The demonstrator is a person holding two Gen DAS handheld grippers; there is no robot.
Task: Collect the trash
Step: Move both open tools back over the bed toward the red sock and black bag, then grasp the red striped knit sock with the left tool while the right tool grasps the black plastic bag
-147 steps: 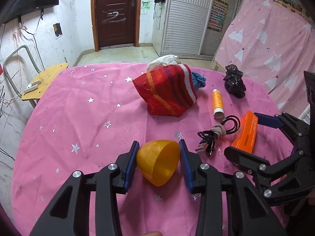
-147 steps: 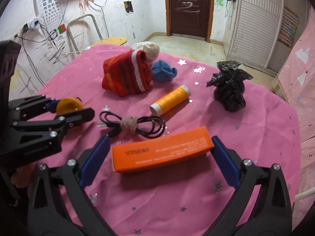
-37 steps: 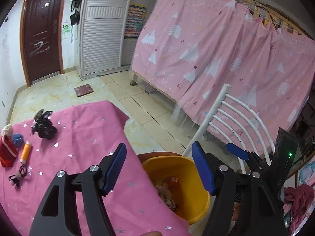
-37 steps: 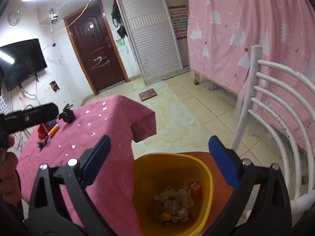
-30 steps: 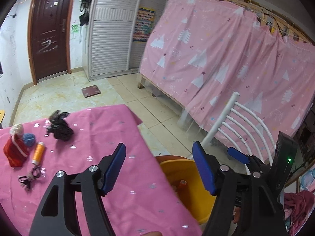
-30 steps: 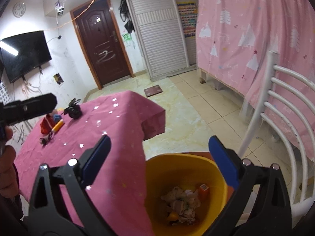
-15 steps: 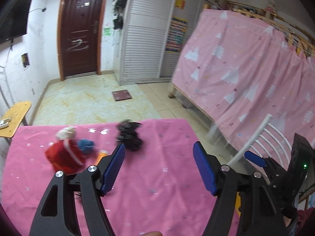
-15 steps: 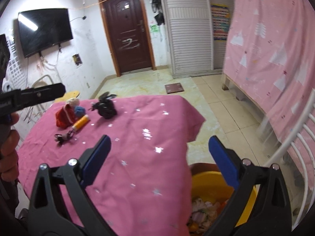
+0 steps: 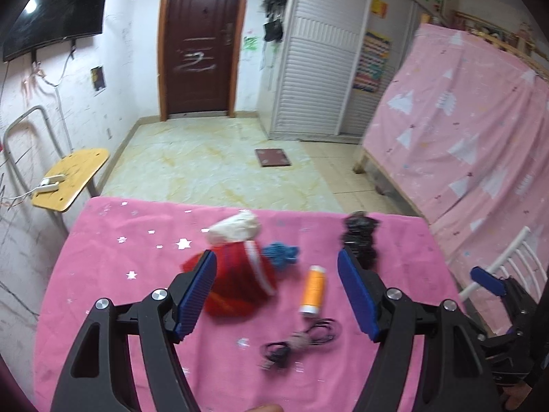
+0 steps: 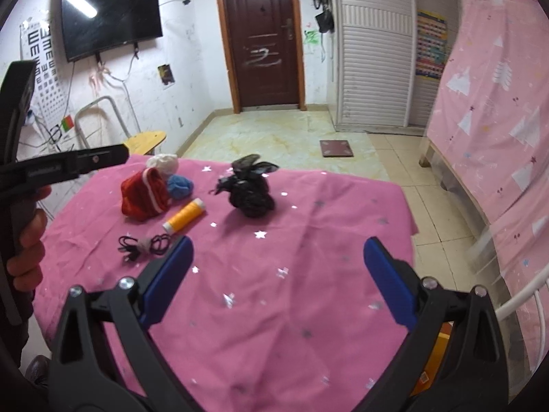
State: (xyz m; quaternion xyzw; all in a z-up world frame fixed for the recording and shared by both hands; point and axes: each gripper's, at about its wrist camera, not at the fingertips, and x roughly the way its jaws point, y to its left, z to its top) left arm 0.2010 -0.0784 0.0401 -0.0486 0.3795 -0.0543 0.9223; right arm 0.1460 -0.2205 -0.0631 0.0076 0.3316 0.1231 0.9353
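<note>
On the pink starred tablecloth (image 9: 113, 274) lie a red knit hat (image 9: 240, 281), a white cloth ball (image 9: 236, 230), a blue yarn ball (image 9: 281, 254), an orange thread spool (image 9: 312, 290), a coiled black cable (image 9: 298, 340) and a crumpled black bag (image 9: 360, 240). My left gripper (image 9: 278, 292) hangs open and empty above the hat and spool. My right gripper (image 10: 278, 281) is also open and empty, over bare cloth, with the black bag (image 10: 248, 189) well beyond it. The spool (image 10: 183, 219) and cable (image 10: 144, 243) lie to its left.
A sliver of the yellow bin (image 10: 430, 360) shows below the table's right edge, beside a white chair (image 10: 521, 295). A pink curtain (image 9: 463, 130) hangs on the right. A wooden seat (image 9: 68, 178) stands left of the table. A hand (image 10: 24, 240) holds the left gripper.
Both views have swung left, away from the yellow bin and white chair and back over the table. The hat, spool, cable and black bag now sit in front of the open grippers.
</note>
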